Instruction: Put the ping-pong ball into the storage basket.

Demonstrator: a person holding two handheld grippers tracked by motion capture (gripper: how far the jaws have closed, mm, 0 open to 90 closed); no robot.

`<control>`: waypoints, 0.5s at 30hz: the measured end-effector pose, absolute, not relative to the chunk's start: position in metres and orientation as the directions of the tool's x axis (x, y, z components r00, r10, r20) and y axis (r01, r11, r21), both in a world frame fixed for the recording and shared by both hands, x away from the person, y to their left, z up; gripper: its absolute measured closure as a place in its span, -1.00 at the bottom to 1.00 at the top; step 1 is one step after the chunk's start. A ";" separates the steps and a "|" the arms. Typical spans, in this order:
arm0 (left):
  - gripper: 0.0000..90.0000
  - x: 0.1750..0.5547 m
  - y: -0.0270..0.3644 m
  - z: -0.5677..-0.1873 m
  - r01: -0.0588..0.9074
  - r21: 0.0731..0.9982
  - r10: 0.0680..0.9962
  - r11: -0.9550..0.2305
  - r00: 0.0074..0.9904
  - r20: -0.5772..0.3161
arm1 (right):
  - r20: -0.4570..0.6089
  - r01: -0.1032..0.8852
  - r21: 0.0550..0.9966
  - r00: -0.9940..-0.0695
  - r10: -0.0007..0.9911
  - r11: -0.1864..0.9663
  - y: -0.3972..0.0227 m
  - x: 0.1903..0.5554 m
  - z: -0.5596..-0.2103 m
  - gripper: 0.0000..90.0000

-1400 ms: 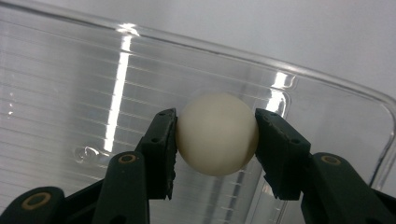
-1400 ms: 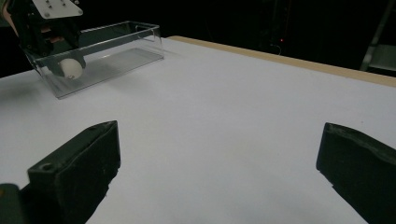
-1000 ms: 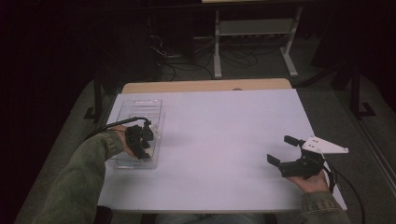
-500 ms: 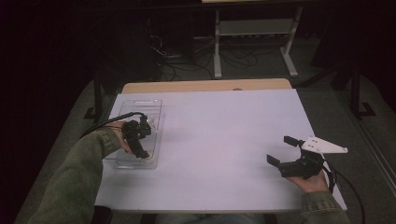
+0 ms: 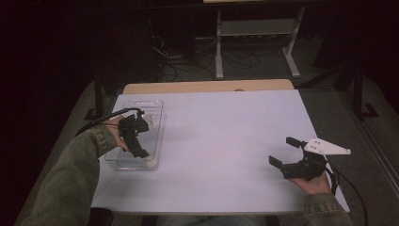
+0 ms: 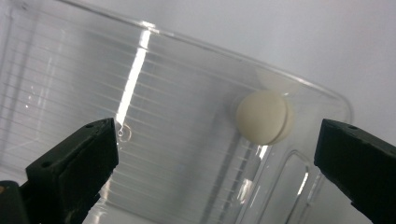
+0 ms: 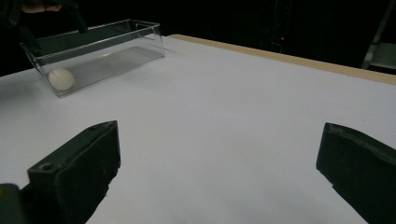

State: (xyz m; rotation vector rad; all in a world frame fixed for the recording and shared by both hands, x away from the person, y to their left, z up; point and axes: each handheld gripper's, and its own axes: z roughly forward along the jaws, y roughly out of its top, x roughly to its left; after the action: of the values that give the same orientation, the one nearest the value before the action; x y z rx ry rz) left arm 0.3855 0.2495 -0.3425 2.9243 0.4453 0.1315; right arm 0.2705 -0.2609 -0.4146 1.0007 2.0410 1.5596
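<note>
A clear plastic box (image 5: 153,106) sits at the left of the white table. A small cream ball (image 5: 150,162) lies on its floor in the near right corner. My left gripper (image 5: 140,142) hangs over the box and points down into it. Its jaws have just been opening and now stand wide apart with nothing between them. In the left gripper view the ball (image 6: 263,116) rests below my left gripper (image 6: 215,158), apart from both pads. My right gripper (image 5: 283,151) is open and empty near the table's front right. The right gripper view shows my right gripper (image 7: 215,172), the box (image 7: 100,58) and the ball (image 7: 61,79).
The white table top (image 5: 226,136) spreads between the two hands, with a wooden strip (image 5: 207,86) along its far edge. Beyond it stand a white metal frame (image 5: 254,28) and cables on the dark floor.
The left gripper has lifted a little above the box and its jaws have spread wide. The ball now lies free in the box's near corner. The right hand has kept still.
</note>
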 end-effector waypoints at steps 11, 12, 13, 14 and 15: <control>-1.00 0.378 0.251 -0.333 0.285 0.245 0.308 -0.927 0.949 0.062 | 0.118 0.304 0.944 -0.672 0.731 0.128 -0.261 0.270 -0.414 -1.00; -1.00 0.378 0.252 -0.333 0.288 0.251 0.312 -0.924 0.948 0.062 | 0.118 0.305 0.944 -0.672 0.731 0.128 -0.261 0.270 -0.414 -1.00; -1.00 0.378 0.253 -0.332 0.291 0.260 0.316 -0.921 0.947 0.060 | 0.118 0.305 0.944 -0.672 0.731 0.129 -0.261 0.270 -0.414 -1.00; -1.00 0.378 0.254 -0.332 0.300 0.276 0.326 -0.913 0.944 0.054 | 0.117 0.304 0.944 -0.673 0.731 0.129 -0.261 0.270 -0.414 -1.00; -1.00 0.378 0.255 -0.331 0.309 0.291 0.337 -0.905 0.940 0.049 | 0.117 0.304 0.944 -0.673 0.731 0.129 -0.261 0.270 -0.414 -1.00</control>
State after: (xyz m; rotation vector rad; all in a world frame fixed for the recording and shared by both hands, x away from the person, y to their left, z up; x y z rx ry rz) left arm 0.3781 0.2548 -0.3311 2.8148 0.4780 0.1424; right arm 0.2700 -0.2609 -0.4142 0.9998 2.0392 1.5600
